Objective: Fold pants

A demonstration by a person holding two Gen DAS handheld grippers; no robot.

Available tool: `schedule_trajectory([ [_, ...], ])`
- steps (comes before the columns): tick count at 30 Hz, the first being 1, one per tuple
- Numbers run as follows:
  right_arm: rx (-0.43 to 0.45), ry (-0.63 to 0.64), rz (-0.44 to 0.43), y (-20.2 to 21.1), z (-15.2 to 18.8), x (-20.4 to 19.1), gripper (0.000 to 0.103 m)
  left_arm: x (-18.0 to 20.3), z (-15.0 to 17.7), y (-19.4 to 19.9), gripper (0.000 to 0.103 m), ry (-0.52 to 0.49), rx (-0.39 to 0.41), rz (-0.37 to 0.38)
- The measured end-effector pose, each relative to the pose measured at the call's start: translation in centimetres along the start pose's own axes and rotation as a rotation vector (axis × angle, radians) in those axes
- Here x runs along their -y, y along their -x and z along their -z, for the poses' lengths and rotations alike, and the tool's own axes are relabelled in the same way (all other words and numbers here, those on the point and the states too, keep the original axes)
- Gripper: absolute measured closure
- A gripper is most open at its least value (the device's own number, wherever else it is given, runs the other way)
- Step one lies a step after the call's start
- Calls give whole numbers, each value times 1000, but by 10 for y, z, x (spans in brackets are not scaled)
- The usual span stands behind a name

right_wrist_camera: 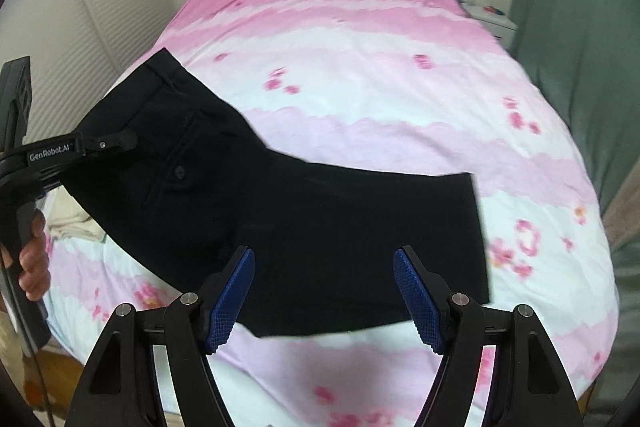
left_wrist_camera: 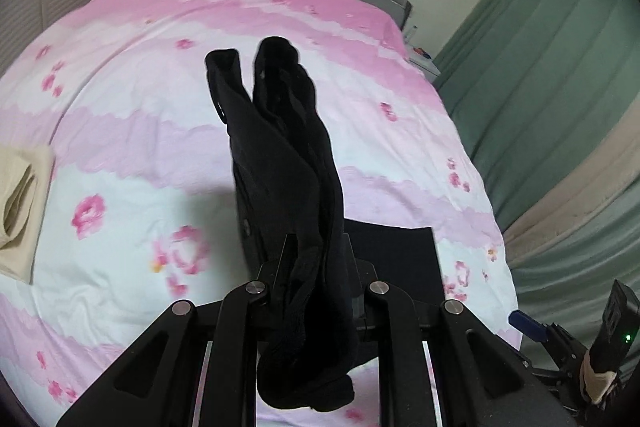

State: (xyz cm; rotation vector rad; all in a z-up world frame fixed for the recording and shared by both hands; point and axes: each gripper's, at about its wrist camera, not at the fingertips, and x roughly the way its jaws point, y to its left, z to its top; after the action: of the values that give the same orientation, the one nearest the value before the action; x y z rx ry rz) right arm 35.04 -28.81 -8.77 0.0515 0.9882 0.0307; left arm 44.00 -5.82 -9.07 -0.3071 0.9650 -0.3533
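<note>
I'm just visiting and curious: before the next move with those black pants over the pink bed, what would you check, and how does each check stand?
1. Left gripper clamped on the black pants: ok.
2. Right gripper open, nothing between its blue pads: ok.
3. Pants lying flat for folding: not ok, waist end lifted and bunched.
4. Leg end resting on the pink bedcover: ok.
5. Beige garment apart from the pants: ok.
6. Grip firm enough to hold: cannot tell.

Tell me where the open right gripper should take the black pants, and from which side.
Grip the hem end of the black pants, lying flat on the bed ahead of the right gripper. Come from above over its near edge. The left gripper already holds the waist end up.
</note>
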Motion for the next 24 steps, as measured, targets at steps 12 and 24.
schedule_trajectory([
  [12, 12, -133, 33, 41, 42, 143, 30, 144, 15, -75, 85, -49, -41, -32],
  [24, -41, -235, 94, 44, 88, 234, 30, 226, 83, -218, 85, -110, -273, -116],
])
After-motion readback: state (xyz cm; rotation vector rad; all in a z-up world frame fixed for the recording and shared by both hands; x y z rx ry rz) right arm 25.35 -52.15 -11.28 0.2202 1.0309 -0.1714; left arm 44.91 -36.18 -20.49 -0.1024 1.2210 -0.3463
